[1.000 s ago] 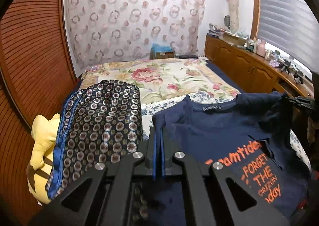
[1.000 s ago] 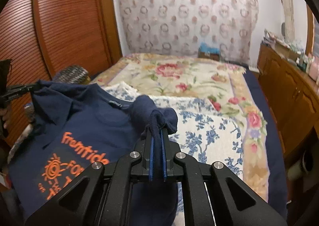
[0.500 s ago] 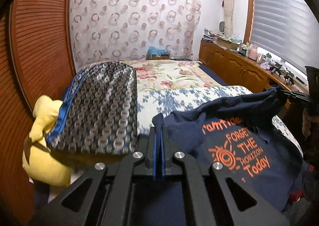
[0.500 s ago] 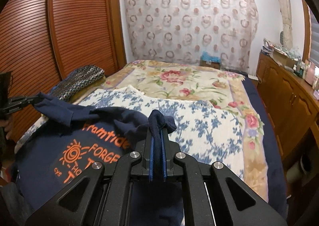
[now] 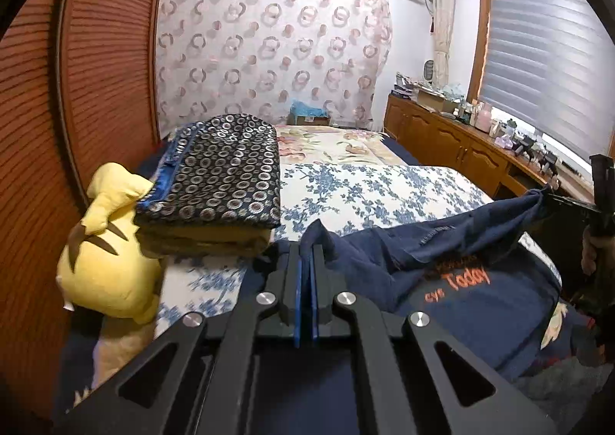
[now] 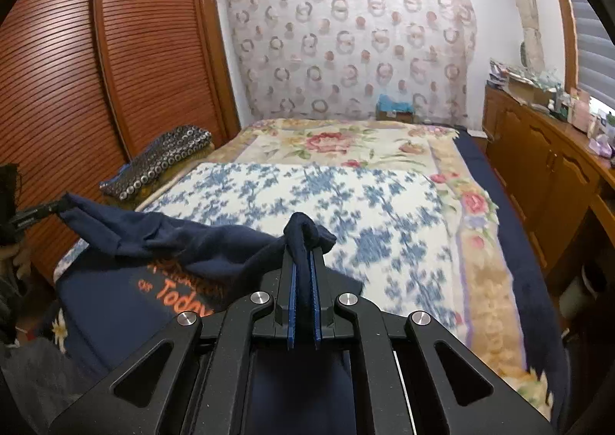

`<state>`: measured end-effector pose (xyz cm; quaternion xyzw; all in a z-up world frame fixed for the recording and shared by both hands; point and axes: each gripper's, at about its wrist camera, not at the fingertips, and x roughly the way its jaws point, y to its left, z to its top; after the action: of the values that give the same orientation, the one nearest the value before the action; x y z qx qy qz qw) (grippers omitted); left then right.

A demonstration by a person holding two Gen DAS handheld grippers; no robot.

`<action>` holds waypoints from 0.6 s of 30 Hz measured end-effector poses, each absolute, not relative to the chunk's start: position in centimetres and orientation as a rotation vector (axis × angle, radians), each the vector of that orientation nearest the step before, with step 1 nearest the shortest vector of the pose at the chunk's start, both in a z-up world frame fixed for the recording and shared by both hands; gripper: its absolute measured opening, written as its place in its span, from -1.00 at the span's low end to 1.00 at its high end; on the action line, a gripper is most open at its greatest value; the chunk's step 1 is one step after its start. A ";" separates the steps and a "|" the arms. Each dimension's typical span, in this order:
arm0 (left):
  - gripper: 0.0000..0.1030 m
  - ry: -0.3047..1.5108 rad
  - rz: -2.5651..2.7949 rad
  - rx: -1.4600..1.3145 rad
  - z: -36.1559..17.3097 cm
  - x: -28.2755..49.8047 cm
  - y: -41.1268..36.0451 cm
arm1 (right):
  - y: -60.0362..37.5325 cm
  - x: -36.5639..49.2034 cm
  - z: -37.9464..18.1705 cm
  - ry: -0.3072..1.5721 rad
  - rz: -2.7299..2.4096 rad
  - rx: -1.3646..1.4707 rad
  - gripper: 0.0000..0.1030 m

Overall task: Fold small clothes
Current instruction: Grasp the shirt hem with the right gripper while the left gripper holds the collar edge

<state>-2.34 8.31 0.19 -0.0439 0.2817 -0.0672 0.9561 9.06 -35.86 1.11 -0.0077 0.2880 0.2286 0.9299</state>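
A navy T-shirt [image 5: 453, 273] with orange print lies at the near end of the bed; it also shows in the right wrist view [image 6: 127, 296]. Its top part is doubled down over the print, so only the word "Today" shows. My left gripper [image 5: 306, 254] is shut on one upper corner of the shirt. My right gripper [image 6: 302, 258] is shut on the other upper corner. Each gripper shows at the edge of the other's view: the right one [image 5: 569, 200] and the left one [image 6: 34, 214]. The cloth hangs stretched between them, low over the bed.
The bed carries a blue-flowered white cover [image 6: 346, 204] over a floral quilt [image 6: 338, 143]. A folded patterned blanket [image 5: 223, 173] and a yellow plush toy [image 5: 103, 243] lie at the left edge by the louvred wardrobe [image 6: 77, 70]. A wooden sideboard [image 6: 538, 150] runs along the right.
Both grippers have come down and toward the near end of the bed with the shirt's top corners. The upper part of the shirt now covers most of the orange print.
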 end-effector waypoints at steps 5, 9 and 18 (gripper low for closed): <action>-0.97 0.584 -0.132 -0.113 0.5 -4.7 9.3 | -37.4 6.8 0.7 0.618 0.445 -0.014 -0.93; -0.97 0.597 -0.127 -0.105 1.0 -5.7 9.8 | -37.6 4.9 0.4 0.647 0.442 -0.038 -0.93; -0.95 0.673 -0.143 -0.040 1.3 -6.4 9.1 | -37.4 2.0 -0.9 0.736 0.443 -0.082 -0.93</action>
<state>-6.42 9.14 1.30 -0.0197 0.3297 -0.0702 0.9413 1.96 -37.36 -0.92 -0.0398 0.3565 0.2148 0.9084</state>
